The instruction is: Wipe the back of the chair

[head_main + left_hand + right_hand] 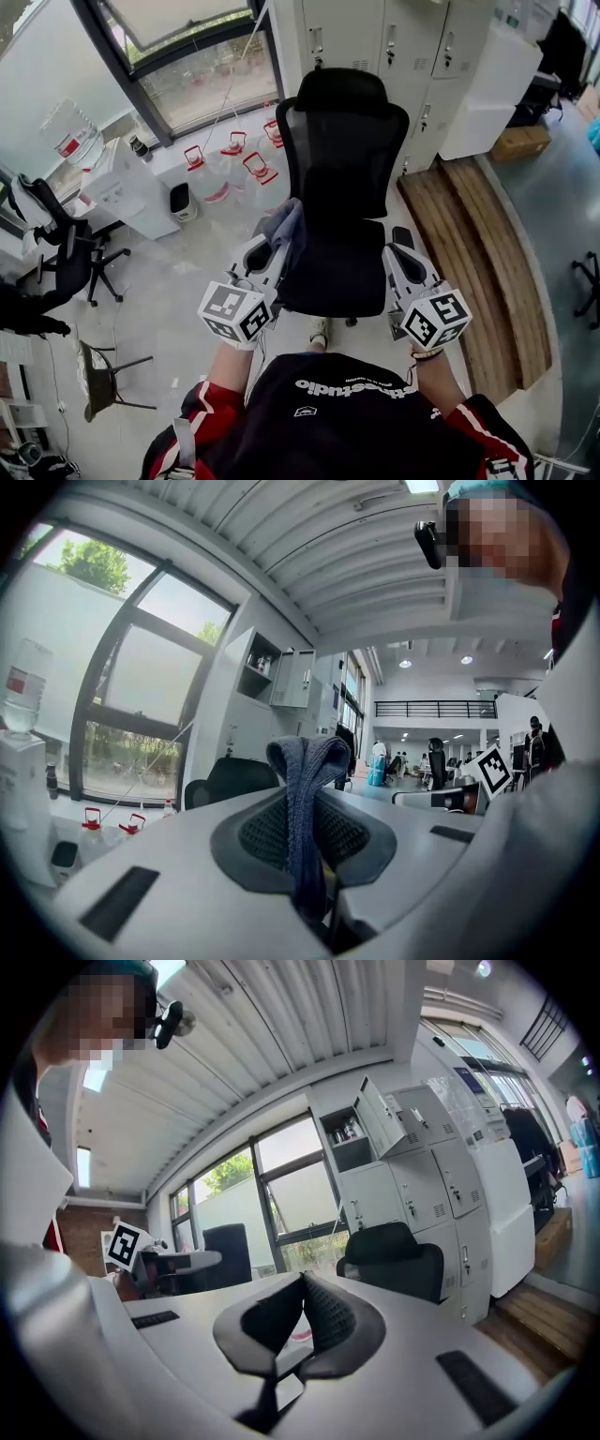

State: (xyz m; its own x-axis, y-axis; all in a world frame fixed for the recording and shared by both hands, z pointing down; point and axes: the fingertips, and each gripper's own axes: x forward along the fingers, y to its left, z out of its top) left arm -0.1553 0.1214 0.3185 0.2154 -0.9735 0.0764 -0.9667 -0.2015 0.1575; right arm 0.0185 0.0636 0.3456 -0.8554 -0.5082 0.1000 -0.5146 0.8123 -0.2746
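Note:
A black mesh-backed office chair [342,178] with a headrest stands in front of me, its seat toward me; it also shows in the right gripper view as the chair [394,1258]. My left gripper [272,251] is shut on a grey-blue cloth [284,228], held at the seat's left edge beside the backrest. In the left gripper view the cloth [305,803] stands folded between the pads. My right gripper [401,258] is shut with nothing in it, at the seat's right side; its pads [323,1312] meet at the tips.
Several water jugs [231,164] and a white dispenser [127,187] stand by the window at the left. White lockers [394,56] line the back wall. A wooden platform [478,253] lies to the right. Another black chair [56,253] stands far left.

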